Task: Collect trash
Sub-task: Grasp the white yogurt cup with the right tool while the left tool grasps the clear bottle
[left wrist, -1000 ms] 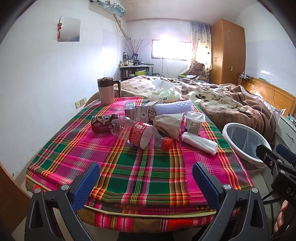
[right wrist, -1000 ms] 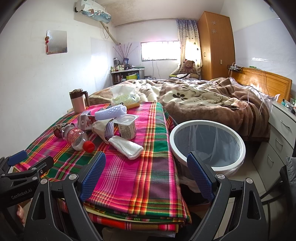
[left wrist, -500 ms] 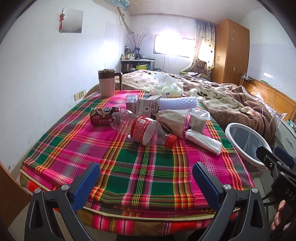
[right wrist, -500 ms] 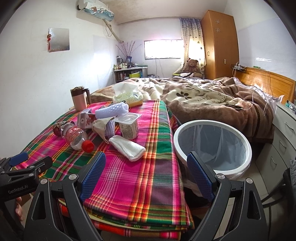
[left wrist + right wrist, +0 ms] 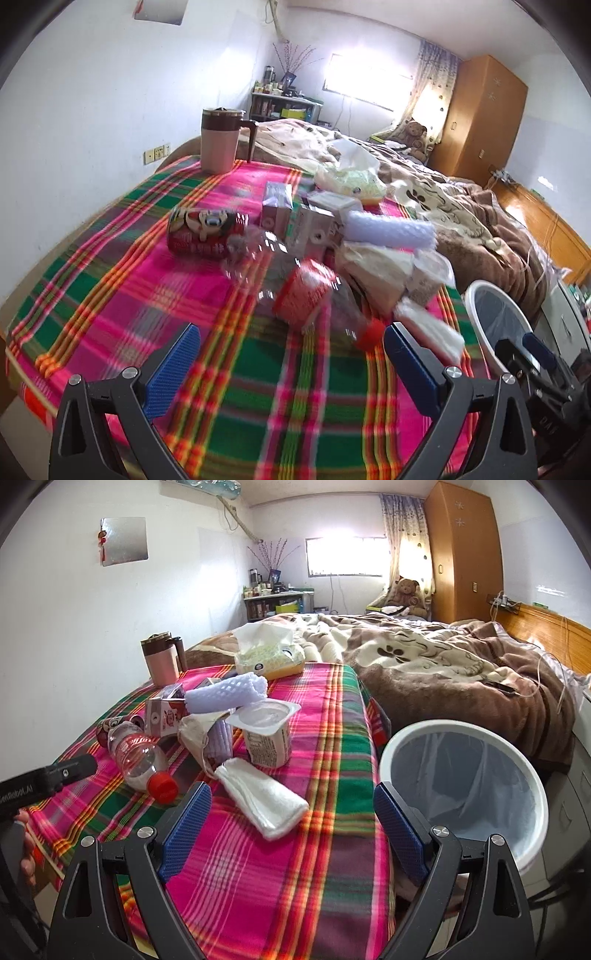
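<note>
— Looking at the left tool (image 5: 291, 350) first: how does it stand?
— Its blue fingers are spread wide with nothing between them, above the plaid cloth (image 5: 122, 288) that covers the desk. That view is blurred, so small details are hard to read.
— And the right tool (image 5: 291, 823)?
— Spread wide too, gripping nothing. It hangs over the near right part of the cloth, with the folded white tissue (image 5: 262, 797) lying just beyond its left finger.
— Where is the trash?
— Piled in the middle of the desk. A clear plastic bottle (image 5: 138, 758) with a red cap lies on its side at the near edge of the pile. Behind it is a red can (image 5: 201, 232), also on its side, and a small milk carton (image 5: 164, 716). To the right are a crumpled paper bag (image 5: 197, 734), a rolled lavender foam sheet (image 5: 225, 694) and a yogurt cup (image 5: 267, 734) standing upright with its foil lid.
— And the bin?
— A white-rimmed trash bin (image 5: 461, 731) with a clear liner stands on the floor, just beside the desk's right edge.
— Anything else on the desk?
— A pink mug (image 5: 219, 142) with a brown lid at the far left corner, and a pack of tissues (image 5: 269, 657) at the far edge, next to the bed (image 5: 443, 664).
</note>
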The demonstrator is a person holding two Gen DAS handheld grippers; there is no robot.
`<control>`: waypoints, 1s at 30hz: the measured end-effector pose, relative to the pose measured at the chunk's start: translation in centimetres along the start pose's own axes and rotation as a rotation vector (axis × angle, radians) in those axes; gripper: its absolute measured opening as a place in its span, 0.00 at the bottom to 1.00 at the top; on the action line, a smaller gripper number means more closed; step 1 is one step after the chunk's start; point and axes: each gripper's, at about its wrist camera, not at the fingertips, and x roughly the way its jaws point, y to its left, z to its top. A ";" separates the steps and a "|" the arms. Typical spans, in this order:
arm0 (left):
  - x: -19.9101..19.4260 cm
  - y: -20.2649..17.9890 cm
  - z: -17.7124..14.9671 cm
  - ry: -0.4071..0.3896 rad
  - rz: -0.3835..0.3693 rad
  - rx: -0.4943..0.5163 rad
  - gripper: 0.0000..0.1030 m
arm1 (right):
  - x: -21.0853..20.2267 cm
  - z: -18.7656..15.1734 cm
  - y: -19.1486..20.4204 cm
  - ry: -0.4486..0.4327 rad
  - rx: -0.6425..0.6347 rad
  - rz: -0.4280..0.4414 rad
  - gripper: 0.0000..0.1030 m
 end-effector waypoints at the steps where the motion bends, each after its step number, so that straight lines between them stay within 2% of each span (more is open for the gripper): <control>1: 0.5 0.2 0.4 0.006 0.009 -0.007 0.98 | 0.4 0.2 0.1 0.002 -0.006 0.001 0.88; 5: 2.4 1.2 1.8 0.038 -0.003 -0.066 0.98 | 2.3 1.2 -0.3 0.029 0.024 0.022 0.88; 12: 5.9 1.3 3.0 0.108 0.006 -0.092 0.98 | 5.2 2.6 0.0 0.077 0.017 0.089 0.88; 20: 8.9 0.9 3.8 0.175 -0.011 -0.122 0.98 | 8.0 3.1 0.4 0.174 -0.046 0.067 0.88; 26: 10.6 1.2 3.9 0.224 -0.027 -0.149 0.98 | 10.0 4.1 0.6 0.241 -0.079 0.134 0.88; 30: 10.9 2.1 3.5 0.261 -0.002 -0.133 0.98 | 10.6 4.4 1.1 0.236 -0.092 0.175 0.88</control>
